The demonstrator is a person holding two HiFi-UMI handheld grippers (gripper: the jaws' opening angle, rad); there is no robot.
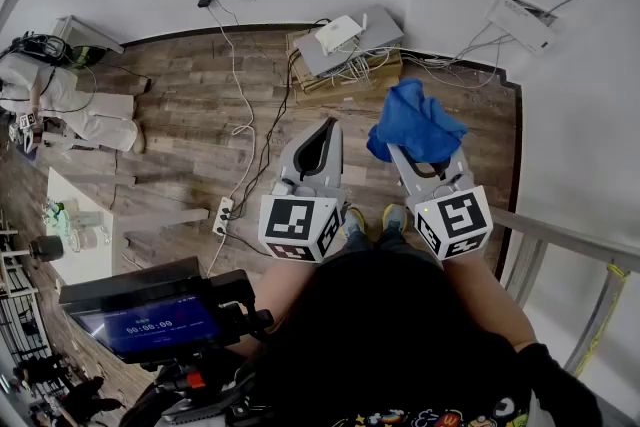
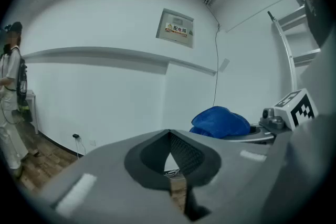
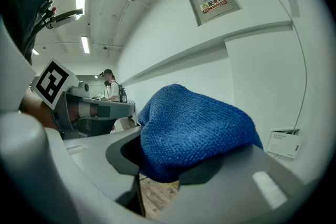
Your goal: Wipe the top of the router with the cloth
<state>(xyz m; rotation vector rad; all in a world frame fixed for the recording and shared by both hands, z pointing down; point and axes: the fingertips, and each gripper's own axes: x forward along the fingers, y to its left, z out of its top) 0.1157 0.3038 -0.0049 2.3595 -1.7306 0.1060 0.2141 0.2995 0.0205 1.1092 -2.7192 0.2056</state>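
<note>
1. The right gripper is clamped on a bunched blue cloth. The right gripper view shows what the head view cannot: only a fold seems pinched, and most of the wad bulges over the jaws. On a hard drag it could work loose.
2. The left gripper has its jaws pressed together with nothing between them, which its own view makes plain. If it hangs idle, nothing will steady the router.
3. Cables and a power strip lie on the floor between the person's feet and the target. Stepping forward could catch one.
4. The router sits on a grey box by the wall, well apart from the cloth. It looks light and is tied to wires, so a firm wipe might slide it off or tug a plug.
5. Only the head view shows the router. Both gripper views face the wall and a sign, so they say nothing about aim.
</note>
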